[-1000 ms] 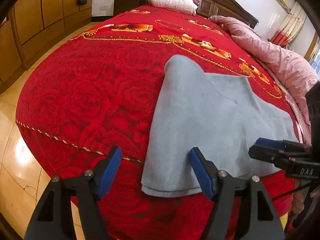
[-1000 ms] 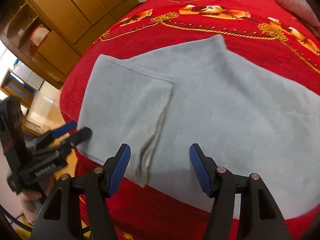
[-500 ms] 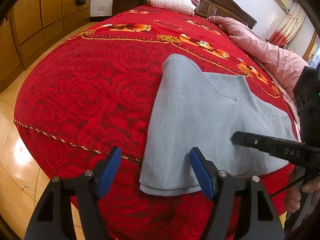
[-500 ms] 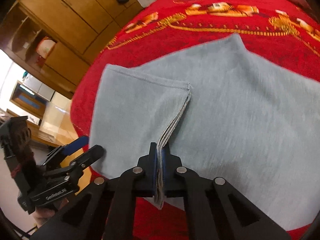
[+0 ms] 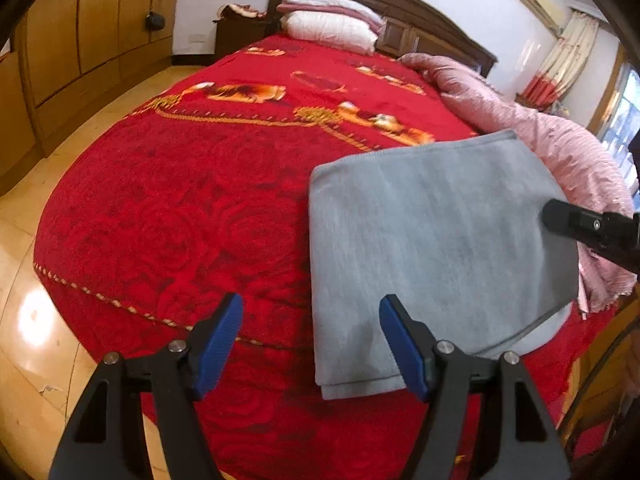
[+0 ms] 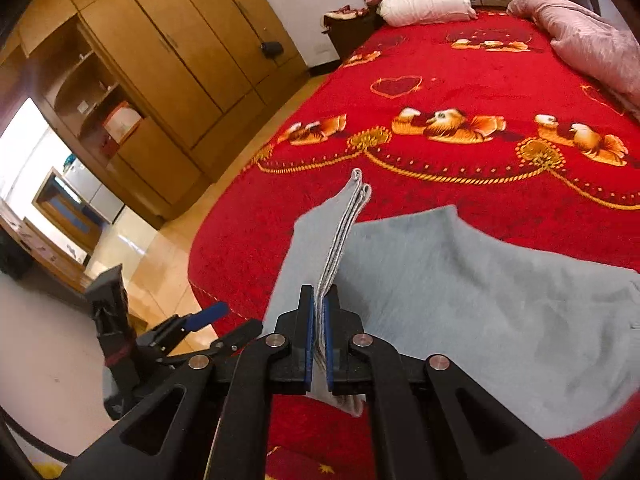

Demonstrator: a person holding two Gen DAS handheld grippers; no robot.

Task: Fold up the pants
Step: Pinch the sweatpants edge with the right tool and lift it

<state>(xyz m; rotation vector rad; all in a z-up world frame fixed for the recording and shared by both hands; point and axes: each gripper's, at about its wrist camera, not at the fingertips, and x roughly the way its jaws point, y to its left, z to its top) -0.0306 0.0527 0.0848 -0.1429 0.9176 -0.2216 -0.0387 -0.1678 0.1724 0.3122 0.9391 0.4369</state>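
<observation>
The grey pants [image 5: 432, 240] lie on the red bedspread [image 5: 208, 184] near the foot of the bed. My right gripper [image 6: 317, 346] is shut on the stacked leg-hem edges of the pants [image 6: 500, 308] and holds that end lifted, folded up over the rest. In the left wrist view the right gripper [image 5: 592, 228] shows at the right edge, over the pants. My left gripper [image 5: 311, 342] is open and empty, just in front of the pants' near left corner. It also shows in the right wrist view [image 6: 208, 320], off the bed's edge.
A pink quilt [image 5: 540, 140] lies along the right side of the bed. Pillows [image 5: 332, 20] sit at the headboard. Wooden wardrobes [image 6: 168, 56] line the left wall. The tiled floor [image 5: 24, 272] borders the bed's foot and left side.
My right gripper closed on the leg hems, then lifted them and carried them over the pants toward the headboard. The left gripper stayed open and pulled back a little.
</observation>
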